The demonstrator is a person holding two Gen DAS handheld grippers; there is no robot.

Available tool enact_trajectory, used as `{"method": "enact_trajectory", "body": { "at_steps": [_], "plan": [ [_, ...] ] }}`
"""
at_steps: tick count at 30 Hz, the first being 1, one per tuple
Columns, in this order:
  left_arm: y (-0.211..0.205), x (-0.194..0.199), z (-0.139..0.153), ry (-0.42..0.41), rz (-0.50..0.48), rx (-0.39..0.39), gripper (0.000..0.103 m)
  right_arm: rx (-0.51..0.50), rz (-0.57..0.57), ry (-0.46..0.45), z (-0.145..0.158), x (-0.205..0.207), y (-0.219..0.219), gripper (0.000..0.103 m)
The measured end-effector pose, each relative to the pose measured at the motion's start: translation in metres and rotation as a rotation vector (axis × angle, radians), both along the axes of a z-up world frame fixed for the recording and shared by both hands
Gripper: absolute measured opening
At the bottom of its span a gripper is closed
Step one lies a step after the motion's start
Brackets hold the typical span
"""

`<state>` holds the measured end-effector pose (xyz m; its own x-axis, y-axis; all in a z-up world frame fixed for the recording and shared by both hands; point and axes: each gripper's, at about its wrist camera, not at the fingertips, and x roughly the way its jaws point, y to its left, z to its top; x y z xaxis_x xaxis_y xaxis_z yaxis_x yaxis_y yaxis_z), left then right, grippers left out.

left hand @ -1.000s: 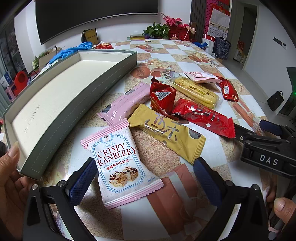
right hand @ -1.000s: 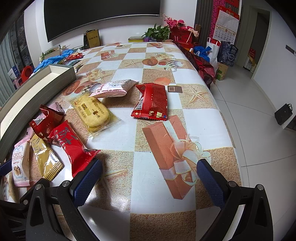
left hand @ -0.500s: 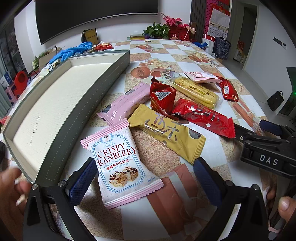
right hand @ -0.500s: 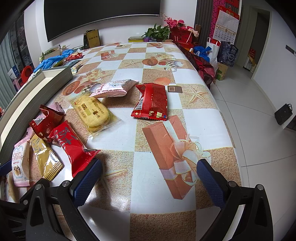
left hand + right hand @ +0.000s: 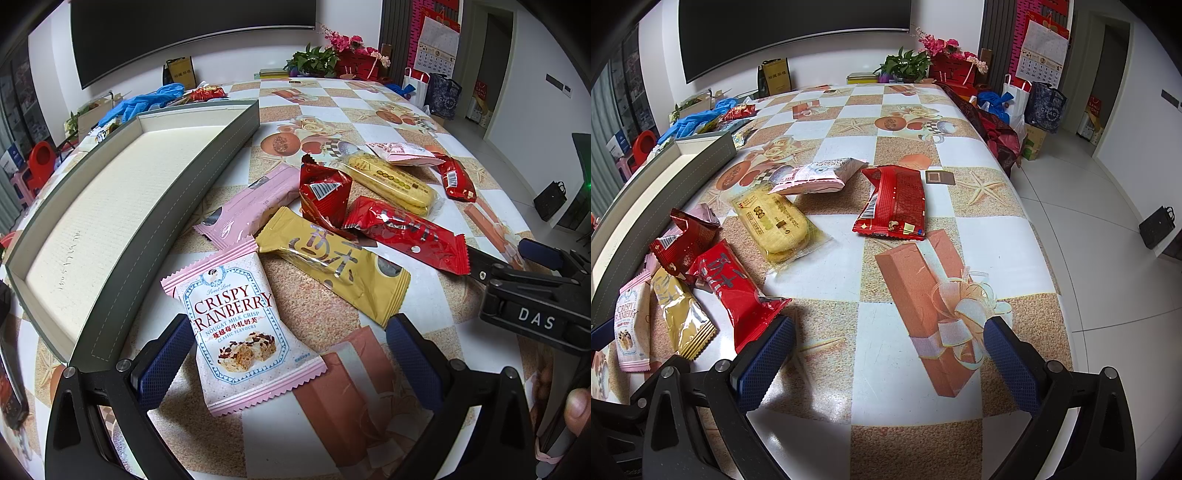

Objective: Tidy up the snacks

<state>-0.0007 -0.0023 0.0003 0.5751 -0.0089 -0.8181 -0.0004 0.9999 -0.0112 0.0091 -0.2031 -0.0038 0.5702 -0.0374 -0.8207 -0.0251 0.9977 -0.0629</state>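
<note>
Between the spread fingers of the left hand-held gripper [image 5: 290,354], near the counter's [image 5: 369,125] front edge, the nougat pack [image 5: 240,328] lies flat, its lower half framed by the pads but not visibly pinched. The right hand-held gripper [image 5: 886,362] is likewise held spread over bare counter, with nothing between its fingers; the red bar [image 5: 733,291] lies just beside its left pad.

The tray [image 5: 207,184] runs along the counter's left edge and holds nothing, so the sorting is judged to be at its start, with the nougat pack as the first pick. The next move would call for the left fingers to be lowered and closed across the pack's width, and for the pack then to be lifted over the tray's wall; a thin flat wrapper may slip unless it is gripped low.

Further out, the gold bar [image 5: 332,262], a pink bar [image 5: 255,206], a red pouch [image 5: 323,192], yellow biscuits [image 5: 391,181] and a red pack [image 5: 894,199] are spread toward the counter's middle.

"CRISPY CRANBERRY", "NOUGAT MILK CRISP" and "CLASSIC FLAVOURS" can be read on the nougat pack, and "DAS" on the right hand-held gripper's body. Large characters are printed on the gold and red bars.
</note>
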Motion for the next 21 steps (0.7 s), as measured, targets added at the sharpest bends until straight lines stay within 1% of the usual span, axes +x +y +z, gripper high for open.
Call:
{"method": "enact_trajectory", "body": {
  "at_steps": [8, 15, 21],
  "plan": [
    [0.001, 0.000, 0.000, 0.000, -0.005, -0.004, 0.103, 0.000, 0.000, 0.000, 0.000, 0.000, 0.000, 0.102],
    [0.012, 0.007, -0.001, 0.000, -0.137, -0.002, 0.103, 0.000, 0.000, 0.000, 0.000, 0.000, 0.000, 0.102],
    [0.008, 0.016, 0.000, -0.001, -0.121, 0.001, 0.103, 0.000, 0.000, 0.000, 0.000, 0.000, 0.000, 0.102]
  ]
}}
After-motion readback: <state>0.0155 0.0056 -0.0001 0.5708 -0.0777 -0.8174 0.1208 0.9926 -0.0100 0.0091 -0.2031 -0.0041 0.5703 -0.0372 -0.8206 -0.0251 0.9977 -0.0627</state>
